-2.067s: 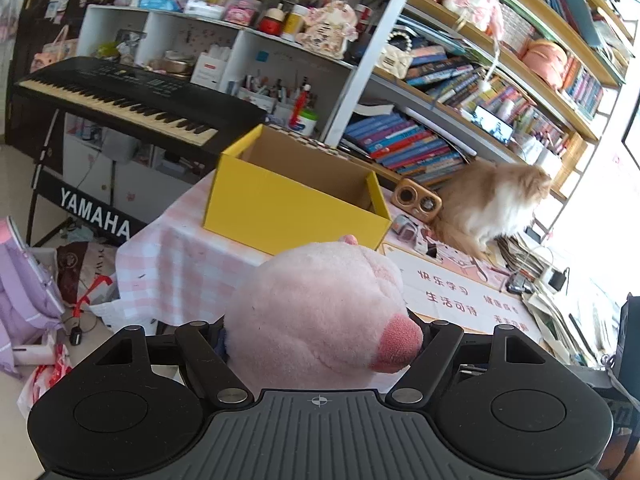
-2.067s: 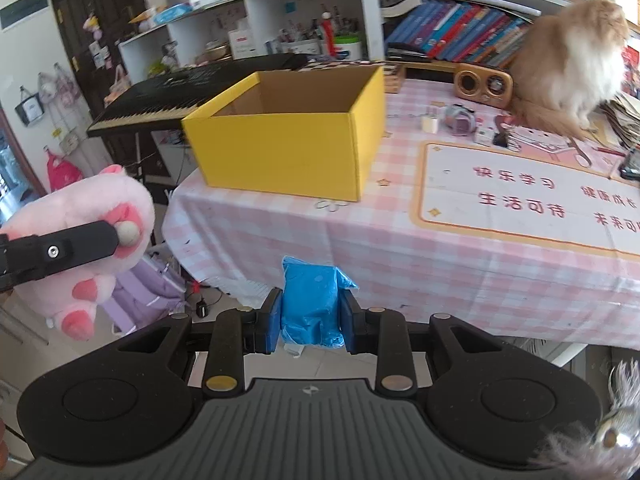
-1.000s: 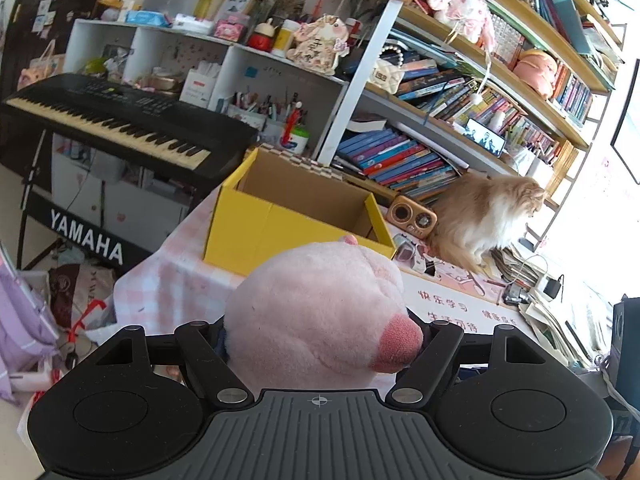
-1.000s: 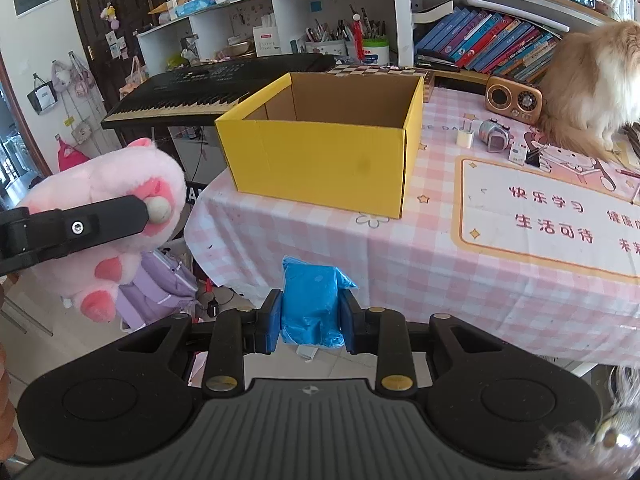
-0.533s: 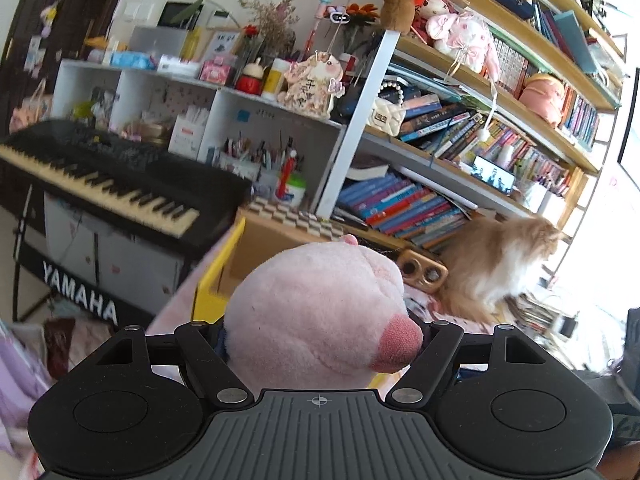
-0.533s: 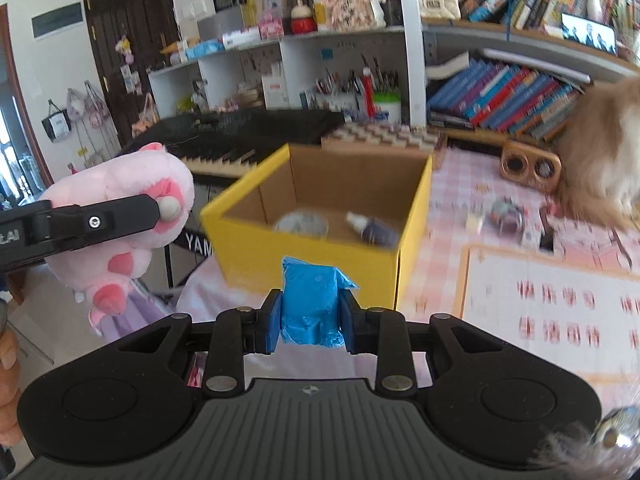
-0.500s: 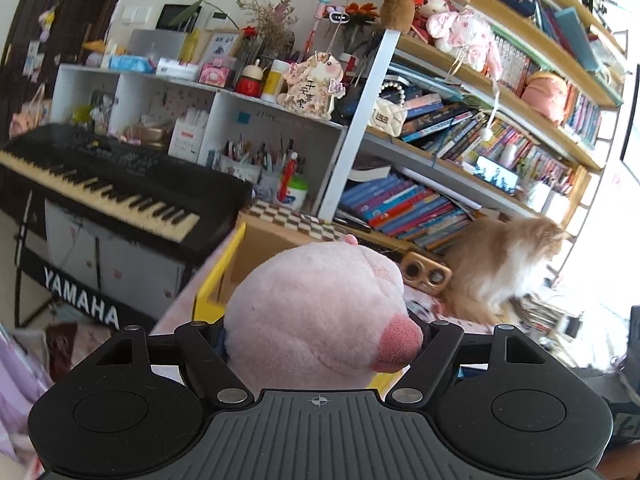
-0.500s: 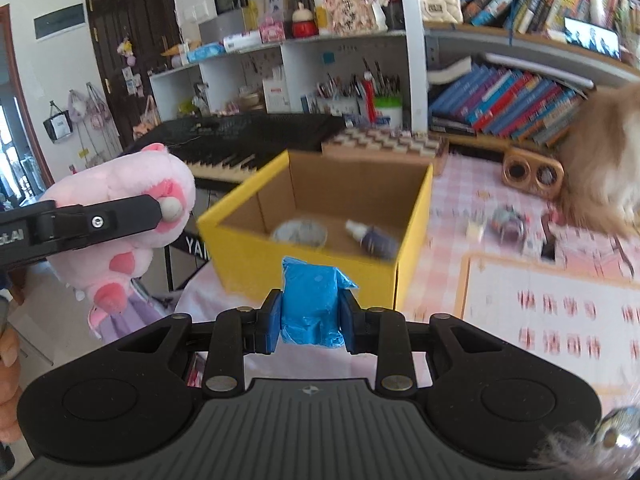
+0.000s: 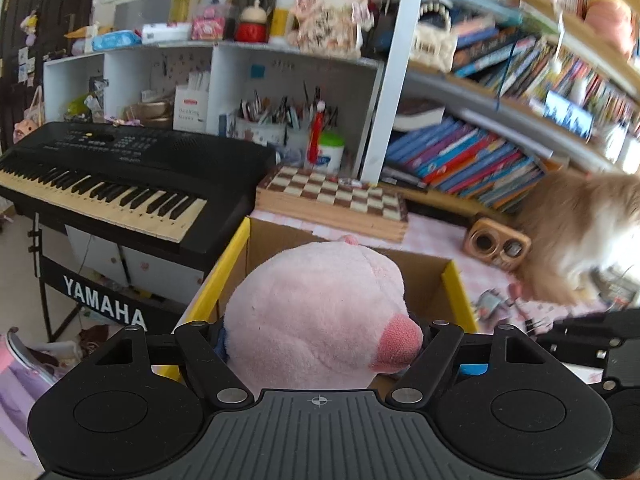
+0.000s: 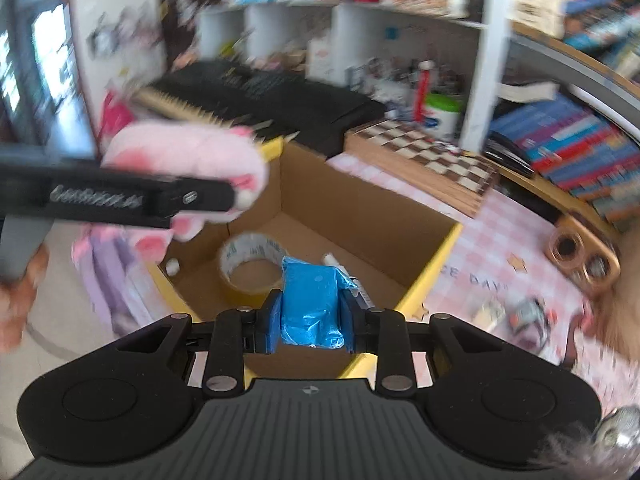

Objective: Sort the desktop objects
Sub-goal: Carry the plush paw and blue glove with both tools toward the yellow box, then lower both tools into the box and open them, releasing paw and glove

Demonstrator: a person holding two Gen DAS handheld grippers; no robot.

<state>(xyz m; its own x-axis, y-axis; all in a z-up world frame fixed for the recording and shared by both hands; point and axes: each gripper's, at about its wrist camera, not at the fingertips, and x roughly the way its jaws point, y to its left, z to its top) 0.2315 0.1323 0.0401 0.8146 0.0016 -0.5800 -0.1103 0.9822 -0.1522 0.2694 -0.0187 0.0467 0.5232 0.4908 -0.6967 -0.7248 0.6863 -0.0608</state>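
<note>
Both tools angle down toward the yellow box (image 10: 436,264) on the pink-checked table (image 10: 516,240). Left tool (image 9: 320,332) is clenched on the pink plush (image 9: 316,316), jaws spread wide around it; the right wrist view shows the plush (image 10: 188,160) hanging over the box's left rim, with a hand (image 10: 20,296) gripping the handle further left of the box. Right tool (image 10: 310,316) is clamped on the blue packet (image 10: 310,300), held above the box's near wall. Inside the box: tape roll (image 10: 250,266) and a marker (image 10: 352,280) on the floor of it. Chessboard (image 9: 332,196) sits just behind the box, wooden speaker (image 9: 496,246) to its right. Versus a second ago: both tools were short of the table with the box ahead; now they are over it, grips unchanged.
</note>
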